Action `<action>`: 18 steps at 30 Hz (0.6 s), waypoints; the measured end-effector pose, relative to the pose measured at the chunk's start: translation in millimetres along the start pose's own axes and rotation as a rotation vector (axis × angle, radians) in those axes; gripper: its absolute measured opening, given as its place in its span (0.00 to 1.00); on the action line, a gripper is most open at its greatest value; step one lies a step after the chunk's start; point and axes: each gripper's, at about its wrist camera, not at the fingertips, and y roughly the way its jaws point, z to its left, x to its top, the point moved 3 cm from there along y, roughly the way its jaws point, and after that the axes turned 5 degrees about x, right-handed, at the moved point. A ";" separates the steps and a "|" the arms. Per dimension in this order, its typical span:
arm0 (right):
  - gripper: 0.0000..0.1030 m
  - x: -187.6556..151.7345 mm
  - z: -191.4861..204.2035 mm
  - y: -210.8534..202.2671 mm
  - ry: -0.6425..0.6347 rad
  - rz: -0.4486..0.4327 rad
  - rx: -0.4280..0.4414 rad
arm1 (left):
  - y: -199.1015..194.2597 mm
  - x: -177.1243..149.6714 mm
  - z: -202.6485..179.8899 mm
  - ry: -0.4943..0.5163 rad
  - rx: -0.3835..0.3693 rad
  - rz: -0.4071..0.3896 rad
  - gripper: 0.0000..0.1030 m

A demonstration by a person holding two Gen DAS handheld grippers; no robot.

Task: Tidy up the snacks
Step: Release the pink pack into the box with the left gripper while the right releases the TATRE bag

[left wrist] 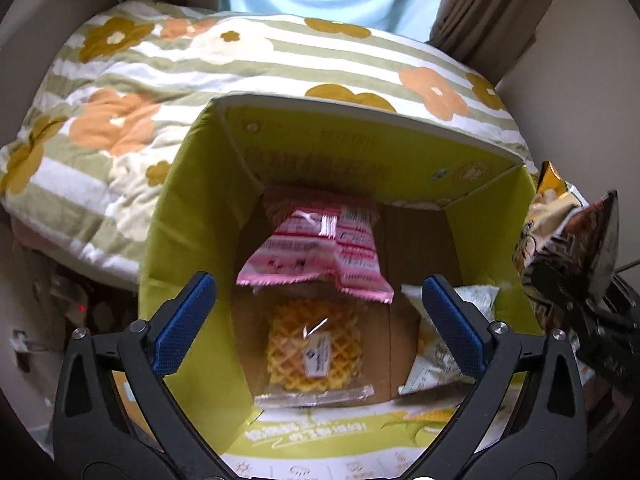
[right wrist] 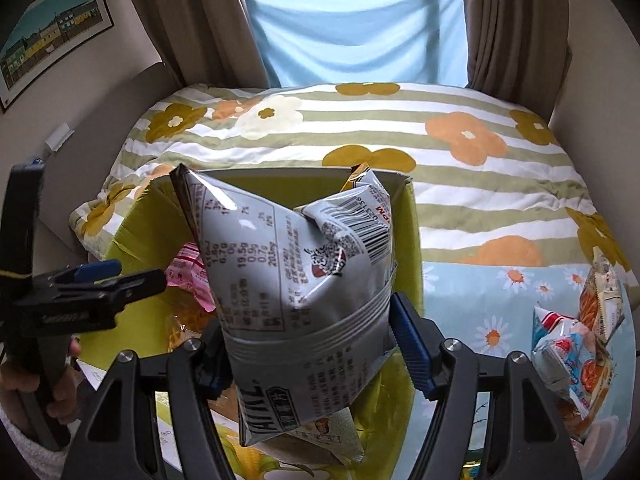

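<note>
Seen from the left wrist, the left hand-held gripper [left wrist: 316, 328] is hanging over the open green box [left wrist: 176, 216] with its blue pads spread wide and nothing between them; a pink packet [left wrist: 320, 252], a clear-wrapped waffle [left wrist: 312, 352] and a white packet [left wrist: 444, 344] are lying on the box floor, the pink one overlapping the top edge of the waffle. This hand is looking finished here, so it is best lifting straight up without catching the box flaps. Seen from the right wrist, the right hand-held gripper [right wrist: 308, 344] is clamping a silver snack bag [right wrist: 296, 276] near its lower half, the bag standing upright above the near part of the box. For a clean drop it is worth lowering the bag into the free space on the right of the box floor before letting go, while keeping clear of the other gripper at the left edge. The box is sitting on a bed with a striped flower quilt [right wrist: 480, 152]; more snack packets [right wrist: 576, 344] are waiting on a light blue daisy sheet to the right, with brown curtains [right wrist: 516, 20], a blue cloth over the window and a framed picture [right wrist: 52, 28] behind
</note>
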 end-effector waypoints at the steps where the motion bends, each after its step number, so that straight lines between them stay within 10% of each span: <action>1: 0.62 1.0 0.4 1.8 0.000 0.003 0.003 | -0.9 -1.5 0.6 0.002 0.012 -0.001 0.99; 18: 0.90 1.9 6.1 25.0 -0.061 0.028 -0.012 | -11.4 -18.2 6.8 -0.038 0.024 0.003 0.99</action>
